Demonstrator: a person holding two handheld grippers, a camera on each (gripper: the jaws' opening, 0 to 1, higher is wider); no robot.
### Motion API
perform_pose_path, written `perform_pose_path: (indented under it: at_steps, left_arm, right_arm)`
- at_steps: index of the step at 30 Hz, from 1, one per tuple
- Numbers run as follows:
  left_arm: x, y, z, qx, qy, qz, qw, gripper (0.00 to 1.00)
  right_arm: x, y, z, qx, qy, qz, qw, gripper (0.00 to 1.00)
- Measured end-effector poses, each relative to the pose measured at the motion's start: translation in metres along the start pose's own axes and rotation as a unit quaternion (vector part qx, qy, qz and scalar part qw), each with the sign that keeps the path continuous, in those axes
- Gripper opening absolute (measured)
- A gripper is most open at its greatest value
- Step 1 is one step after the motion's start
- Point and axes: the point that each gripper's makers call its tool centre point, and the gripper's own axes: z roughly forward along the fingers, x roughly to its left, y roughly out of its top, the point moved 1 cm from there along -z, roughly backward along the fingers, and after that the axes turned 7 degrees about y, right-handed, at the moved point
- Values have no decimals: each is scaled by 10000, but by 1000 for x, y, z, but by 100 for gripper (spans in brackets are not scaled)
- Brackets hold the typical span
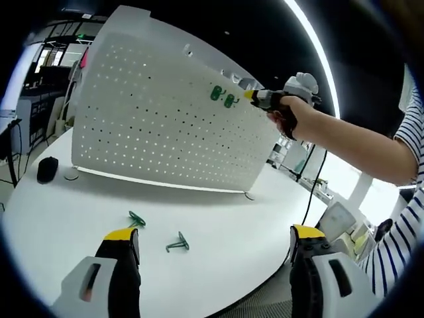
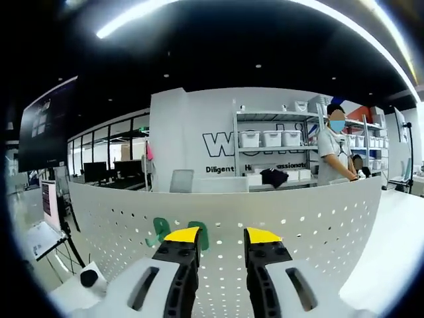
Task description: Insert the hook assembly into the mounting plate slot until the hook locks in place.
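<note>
A white perforated mounting plate (image 1: 165,112) stands upright on the round white table (image 1: 59,225). Two green hooks (image 1: 223,97) sit in its holes near the upper right. A person's hand holds my right gripper (image 1: 255,97) just right of those hooks. In the right gripper view the plate (image 2: 311,218) is close ahead and the two green hooks (image 2: 161,227) sit behind the left jaw; the right gripper (image 2: 222,235) is open a little, with nothing between its jaws. Two more green hooks (image 1: 137,218) (image 1: 177,243) lie on the table ahead of my open left gripper (image 1: 213,232).
A black mouse-like object (image 1: 47,169) and a white disc (image 1: 71,175) lie left of the plate. A black cable (image 1: 311,192) hangs past the table's right edge. A striped sleeve (image 1: 404,218) is at right. Shelves with bins (image 2: 271,139) and a standing person (image 2: 334,159) are beyond the plate.
</note>
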Motion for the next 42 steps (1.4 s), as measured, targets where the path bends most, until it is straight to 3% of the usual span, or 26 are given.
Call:
perform_pose_path:
  at_steps: [11, 22, 34, 42]
  left_arm:
    - [2, -1, 4, 132, 31, 69, 9999, 97]
    - [17, 1, 0, 241, 228, 128, 9994, 97]
    - [26, -1, -1, 334, 343, 134, 9988, 98]
    - [31, -3, 0, 374, 350, 70, 9987, 98]
  right_arm:
    - [0, -18, -40, 237, 254, -466, 9983, 23]
    - [13, -61, -68, 613, 474, -450, 9960, 23]
    - [42, -108, -94, 1142, 977, -496, 9874, 23]
    - [72, -141, -128, 1512, 1368, -386, 9782, 23]
